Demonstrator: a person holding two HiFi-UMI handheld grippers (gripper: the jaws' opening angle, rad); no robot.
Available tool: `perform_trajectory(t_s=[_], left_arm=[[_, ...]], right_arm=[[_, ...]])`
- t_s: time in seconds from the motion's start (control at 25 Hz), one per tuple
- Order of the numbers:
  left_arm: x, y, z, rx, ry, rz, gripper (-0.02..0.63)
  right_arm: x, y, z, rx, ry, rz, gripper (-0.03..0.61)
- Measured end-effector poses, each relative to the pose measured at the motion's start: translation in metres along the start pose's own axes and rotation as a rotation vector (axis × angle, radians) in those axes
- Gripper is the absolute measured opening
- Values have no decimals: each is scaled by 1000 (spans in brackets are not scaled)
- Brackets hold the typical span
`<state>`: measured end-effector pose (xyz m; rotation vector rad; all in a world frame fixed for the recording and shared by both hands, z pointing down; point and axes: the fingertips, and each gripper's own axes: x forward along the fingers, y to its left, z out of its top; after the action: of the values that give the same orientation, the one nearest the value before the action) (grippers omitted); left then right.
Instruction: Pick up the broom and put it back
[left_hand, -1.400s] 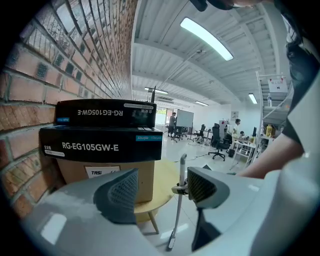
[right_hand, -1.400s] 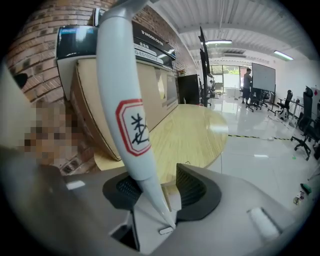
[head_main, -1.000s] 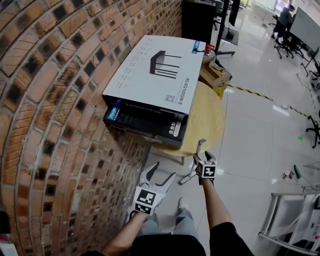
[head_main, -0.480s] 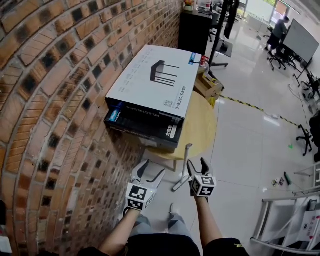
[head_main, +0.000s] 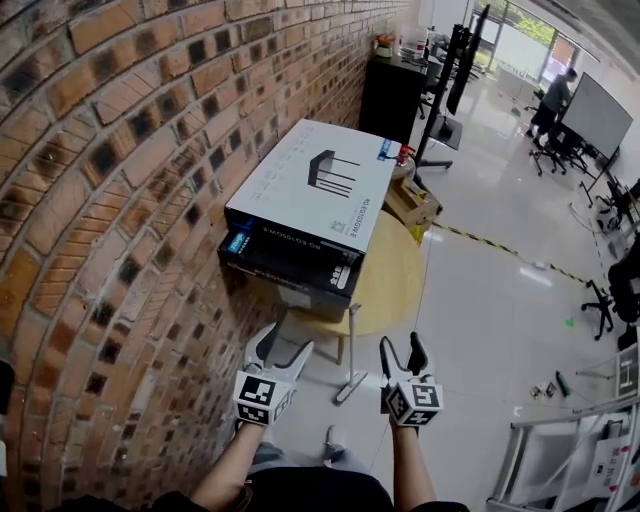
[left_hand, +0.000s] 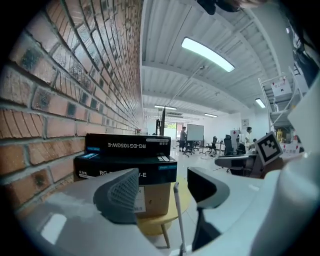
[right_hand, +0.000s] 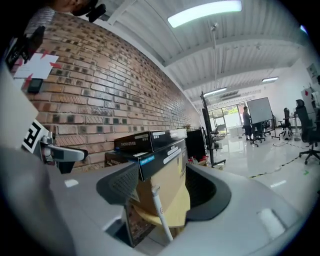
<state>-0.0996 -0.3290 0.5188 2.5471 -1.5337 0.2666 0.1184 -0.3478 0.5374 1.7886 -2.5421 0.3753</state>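
Slim white broom handle (head_main: 351, 346) leaning on round wooden table (head_main: 397, 275), its edge propping it upright. Left gripper (head_main: 281, 343) and right gripper (head_main: 403, 349) flanking it, jaws gaping, gripping nothing.

Broom handle (right_hand: 161, 212) beyond parted tool (right_hand: 160, 186)

Bright, even light comes from ceiling strip lamps (left_hand: 207, 54) and far windows (head_main: 520, 45), leaving glare on the floor (head_main: 500, 290). Both gripper views darken to black at the corners; the brick wall (head_main: 110, 200) bows, and the left tool (left_hand: 162, 190) blurs close up.
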Motion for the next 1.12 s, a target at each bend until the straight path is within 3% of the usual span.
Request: perform_trajectory(t_s=[0.32, 0.76, 0.92, 1.12], left_arm=[[-22, -3, 21, 7, -56, 64, 305], [-80, -9, 68, -4, -189, 278, 305], [-108, -11, 80, 9, -213, 341, 305], [-146, -22, 88, 20, -246, 327, 305]], right_arm=[[-20, 8, 51, -38, -101, 40, 287], [-47, 38, 128, -119, -280, 242, 287], [-62, 52, 144, -129, -308, 254, 287], [-101, 82, 149, -151, -328, 238, 287]])
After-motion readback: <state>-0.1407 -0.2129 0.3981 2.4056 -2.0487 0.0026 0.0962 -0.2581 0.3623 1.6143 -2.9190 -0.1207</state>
